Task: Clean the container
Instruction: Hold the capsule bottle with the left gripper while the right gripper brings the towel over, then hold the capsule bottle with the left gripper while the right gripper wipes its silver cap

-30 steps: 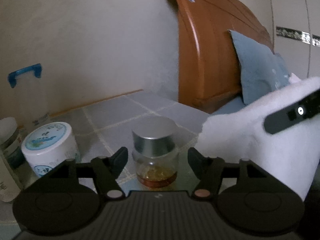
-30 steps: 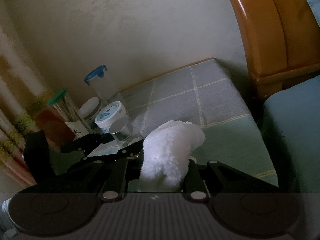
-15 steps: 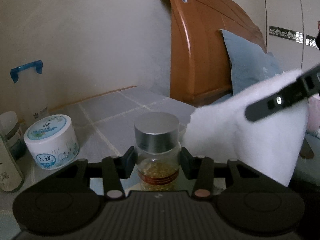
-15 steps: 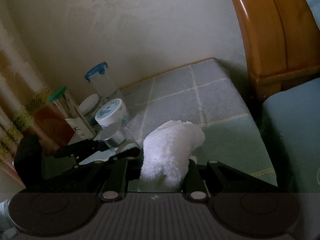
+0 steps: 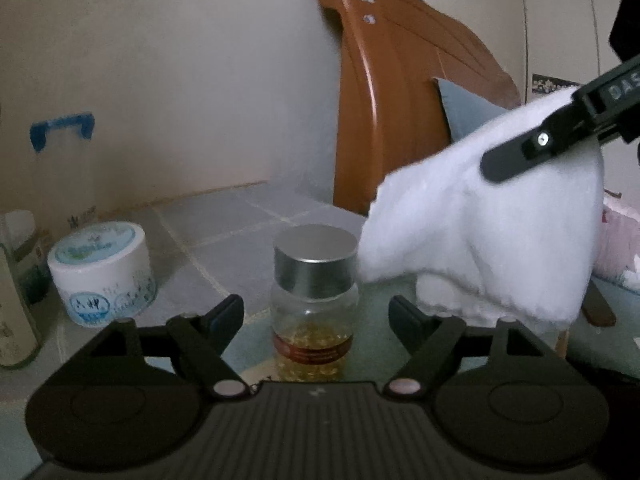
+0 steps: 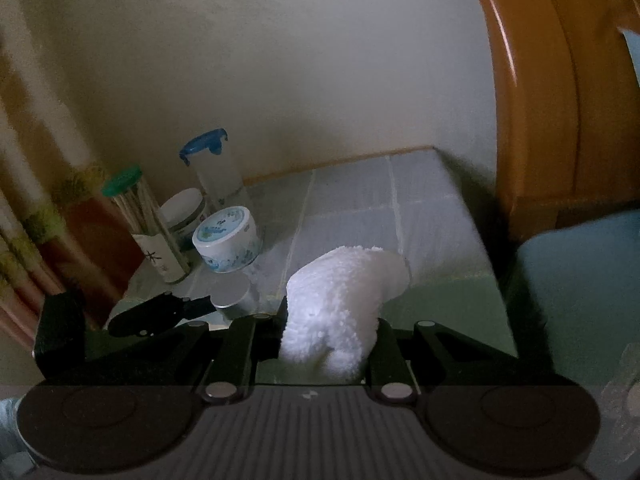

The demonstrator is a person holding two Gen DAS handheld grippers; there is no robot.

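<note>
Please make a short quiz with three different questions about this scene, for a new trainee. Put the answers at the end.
1. True or false: the right gripper holds a white cloth.
2. What colour is the lid of the small glass jar between the left gripper's fingers?
3. Do those fingers press on the jar? A) yes B) no, they are opening, with gaps on both sides.

Key: 1 true; 2 silver; 3 B.
</note>
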